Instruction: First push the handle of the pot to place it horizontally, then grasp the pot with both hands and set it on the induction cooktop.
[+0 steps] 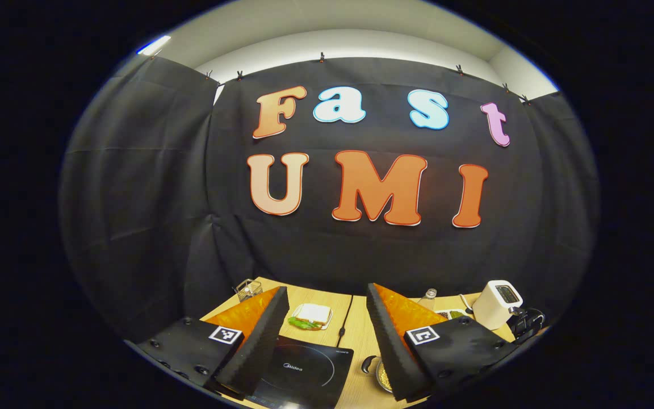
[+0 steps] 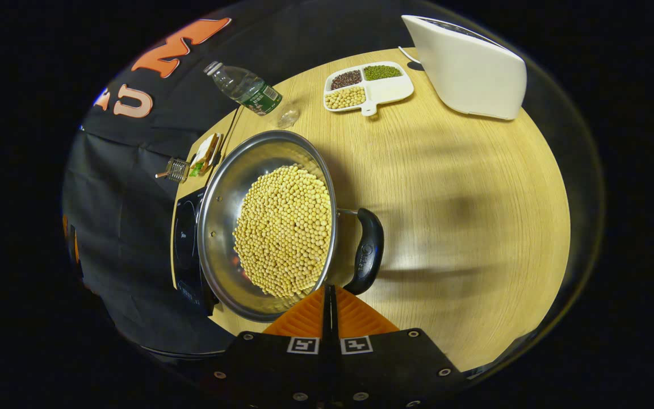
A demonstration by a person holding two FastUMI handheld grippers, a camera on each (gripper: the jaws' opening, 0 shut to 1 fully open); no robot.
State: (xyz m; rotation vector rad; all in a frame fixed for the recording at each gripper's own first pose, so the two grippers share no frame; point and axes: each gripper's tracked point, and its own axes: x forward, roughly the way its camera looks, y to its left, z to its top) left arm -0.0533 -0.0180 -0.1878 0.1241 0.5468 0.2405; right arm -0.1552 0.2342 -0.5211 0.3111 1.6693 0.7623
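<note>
A steel pot (image 2: 219,238) full of yellow beans sits on the wooden table, its left edge beside the black induction cooktop (image 2: 186,241). Its black loop handle (image 2: 368,250) is on the side away from the cooktop. My right gripper (image 2: 330,300) is shut with nothing between its fingers, its tips low at the pot's rim just beside the handle's near end. In the left gripper view my left gripper (image 1: 327,289) is open and raised above the table, with the cooktop (image 1: 304,369) below it. A sliver of the pot (image 1: 382,376) shows by the right finger.
A white toaster (image 2: 466,68), a divided tray of beans (image 2: 368,85) and a water bottle (image 2: 244,88) stand at the far side of the table. A sandwich plate (image 1: 313,316) and a wire basket (image 1: 247,288) lie beyond the cooktop. Bare wood (image 2: 463,216) spreads right of the pot.
</note>
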